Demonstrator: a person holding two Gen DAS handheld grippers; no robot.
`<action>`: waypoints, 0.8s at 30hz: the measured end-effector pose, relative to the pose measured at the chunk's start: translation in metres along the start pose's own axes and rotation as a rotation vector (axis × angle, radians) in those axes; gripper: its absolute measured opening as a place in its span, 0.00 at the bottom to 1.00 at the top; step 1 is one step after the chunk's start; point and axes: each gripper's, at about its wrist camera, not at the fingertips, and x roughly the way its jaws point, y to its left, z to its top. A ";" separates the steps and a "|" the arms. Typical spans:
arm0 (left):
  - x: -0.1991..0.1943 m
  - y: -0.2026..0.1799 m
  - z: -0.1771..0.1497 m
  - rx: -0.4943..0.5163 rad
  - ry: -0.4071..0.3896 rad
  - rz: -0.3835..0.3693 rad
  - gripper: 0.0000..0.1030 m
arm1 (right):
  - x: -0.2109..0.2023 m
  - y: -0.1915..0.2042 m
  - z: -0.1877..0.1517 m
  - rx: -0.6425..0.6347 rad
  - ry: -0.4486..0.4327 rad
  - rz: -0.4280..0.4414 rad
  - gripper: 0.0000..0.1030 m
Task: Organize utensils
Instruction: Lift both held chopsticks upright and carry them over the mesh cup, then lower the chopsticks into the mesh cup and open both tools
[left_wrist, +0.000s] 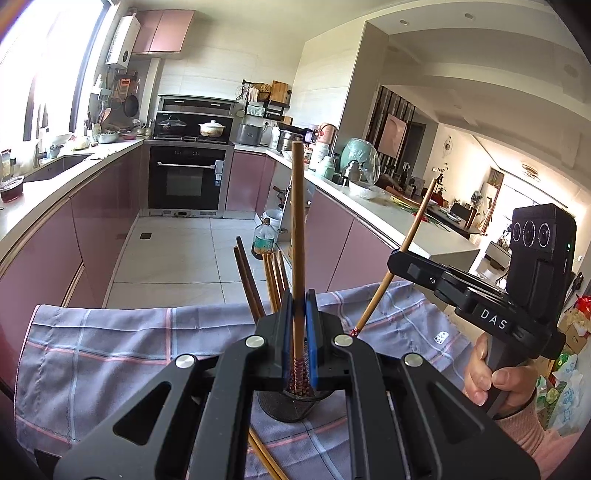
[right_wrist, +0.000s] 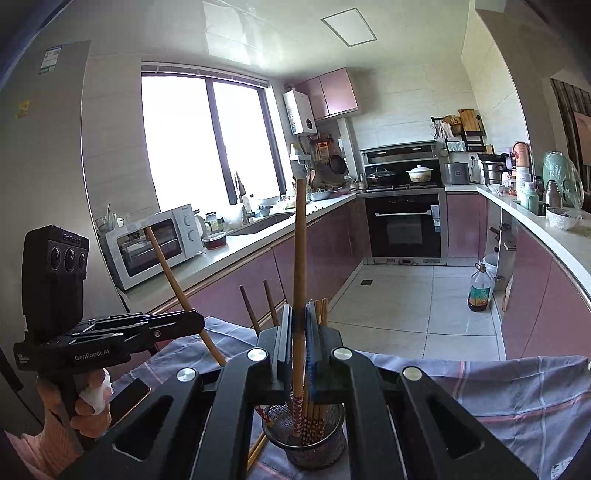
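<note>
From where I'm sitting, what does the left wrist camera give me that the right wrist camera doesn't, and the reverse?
Left wrist only: the right gripper from outside, shut on a slanted brown wooden chopstick, plus the living room beyond the counter.

Right wrist only: the left gripper from outside, the white microwave, the window, and chopsticks standing inside the black mesh holder.

Both: each camera's own gripper shut on an upright chopstick over the mesh holder, the checked grey cloth, the black oven.
</note>
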 end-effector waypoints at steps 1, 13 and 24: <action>0.003 -0.001 -0.001 0.003 0.007 0.005 0.07 | 0.002 -0.001 -0.001 0.003 0.006 -0.002 0.05; 0.042 0.004 -0.022 0.028 0.153 0.019 0.07 | 0.037 -0.013 -0.017 0.006 0.140 -0.036 0.05; 0.061 0.014 -0.031 0.064 0.235 0.007 0.07 | 0.066 -0.018 -0.028 0.002 0.261 -0.063 0.05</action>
